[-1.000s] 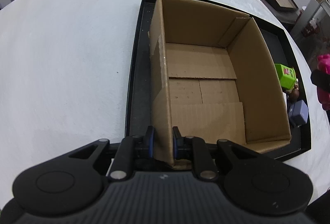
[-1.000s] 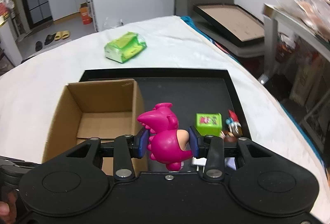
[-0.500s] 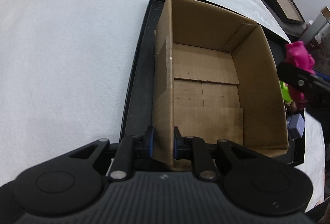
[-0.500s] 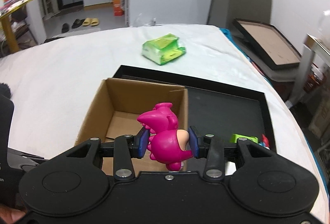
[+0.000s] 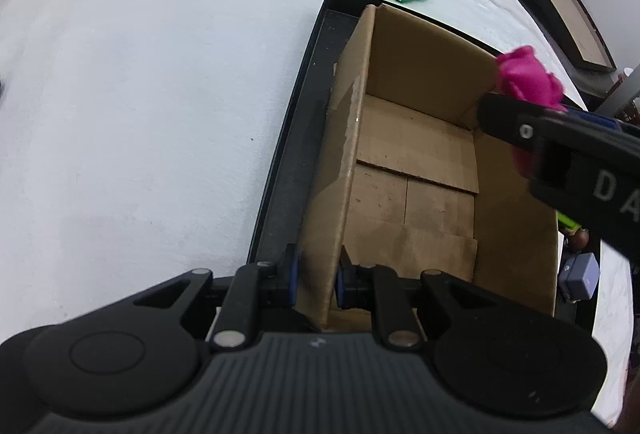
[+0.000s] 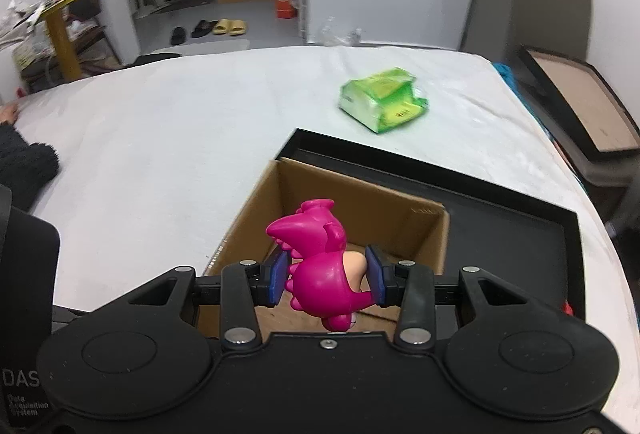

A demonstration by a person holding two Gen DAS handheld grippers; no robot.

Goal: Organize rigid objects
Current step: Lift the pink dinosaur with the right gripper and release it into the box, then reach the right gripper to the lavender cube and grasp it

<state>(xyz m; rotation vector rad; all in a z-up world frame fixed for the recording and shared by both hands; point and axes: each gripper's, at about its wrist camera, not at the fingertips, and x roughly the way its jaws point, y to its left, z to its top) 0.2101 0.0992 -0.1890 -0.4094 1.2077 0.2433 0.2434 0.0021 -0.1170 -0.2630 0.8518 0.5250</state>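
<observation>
An open, empty cardboard box (image 5: 416, 170) stands on a black tray (image 5: 280, 170). My left gripper (image 5: 317, 276) is shut on the box's near left wall. My right gripper (image 6: 327, 276) is shut on a pink dinosaur toy (image 6: 320, 266) and holds it above the box (image 6: 360, 218); the toy also shows in the left wrist view (image 5: 524, 78) over the box's right wall. A green toy (image 5: 568, 221), a brown figure (image 5: 578, 239) and a small grey-blue block (image 5: 580, 276) lie on the tray right of the box, partly hidden by the right gripper.
A green plastic packet (image 6: 382, 102) lies on the white tablecloth (image 5: 140, 94) beyond the tray (image 6: 520, 234). A framed board (image 6: 576, 106) leans at the far right. A dark sleeve (image 6: 24, 166) rests at the table's left edge.
My right gripper has carried the pink dinosaur leftward from the tray's right side to above the box. My left gripper keeps its hold on the box wall.
</observation>
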